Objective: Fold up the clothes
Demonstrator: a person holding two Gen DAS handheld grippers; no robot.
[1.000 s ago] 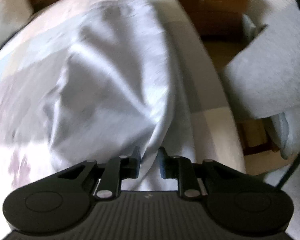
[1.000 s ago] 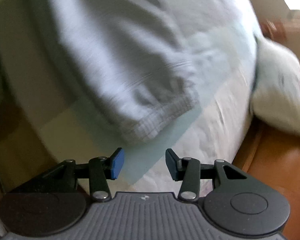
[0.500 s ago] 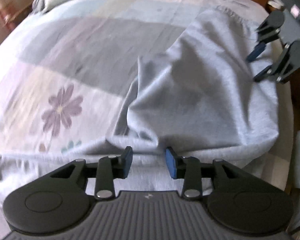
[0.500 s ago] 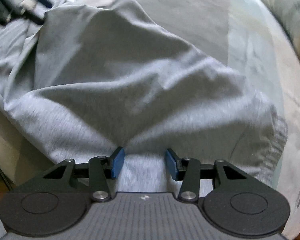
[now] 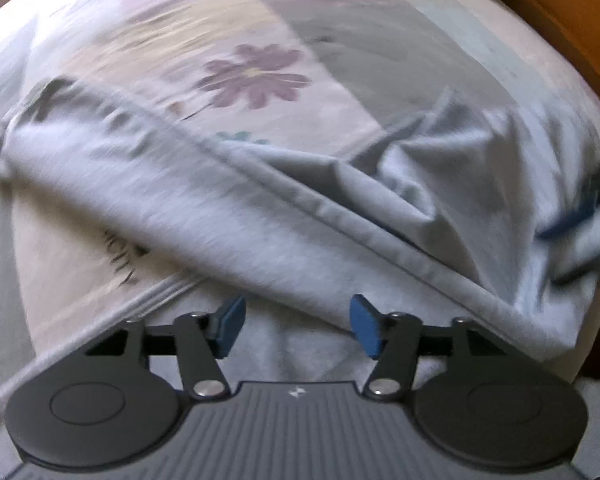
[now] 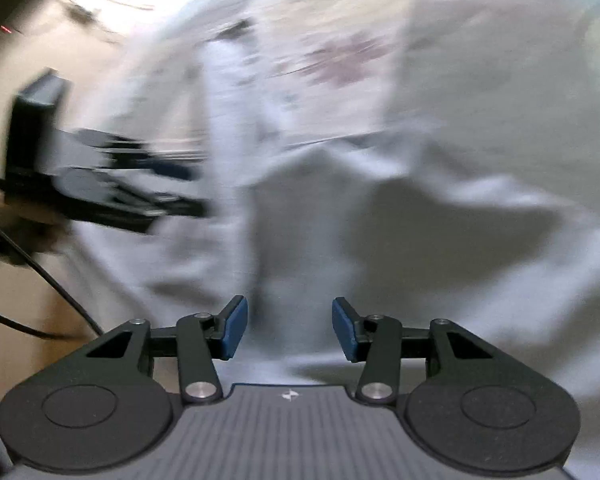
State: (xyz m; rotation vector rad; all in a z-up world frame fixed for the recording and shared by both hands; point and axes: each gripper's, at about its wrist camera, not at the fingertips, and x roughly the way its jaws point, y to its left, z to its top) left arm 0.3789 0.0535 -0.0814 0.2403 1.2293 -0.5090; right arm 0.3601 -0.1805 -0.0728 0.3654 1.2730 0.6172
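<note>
Whereas clenched on the grey garment (image 5: 236, 216) a second ago, left gripper (image 5: 296, 326) jaws now released, nothing between. Right gripper (image 6: 288, 326) jaws likewise spread, empty. Garment lying rumpled across the bed (image 5: 140, 40). Judged: cloth laid down; fold unfinished.

Bed (image 5: 400, 48) filling most of the left wrist view, covered by a pale patchwork sheet (image 5: 148, 40) printed with a purple flower (image 5: 256, 76). Wooden bed frame (image 5: 572, 40) along the upper right edge. Soft daylight, blurred. Pale floor (image 6: 40, 60) at upper left in the right wrist view.
</note>
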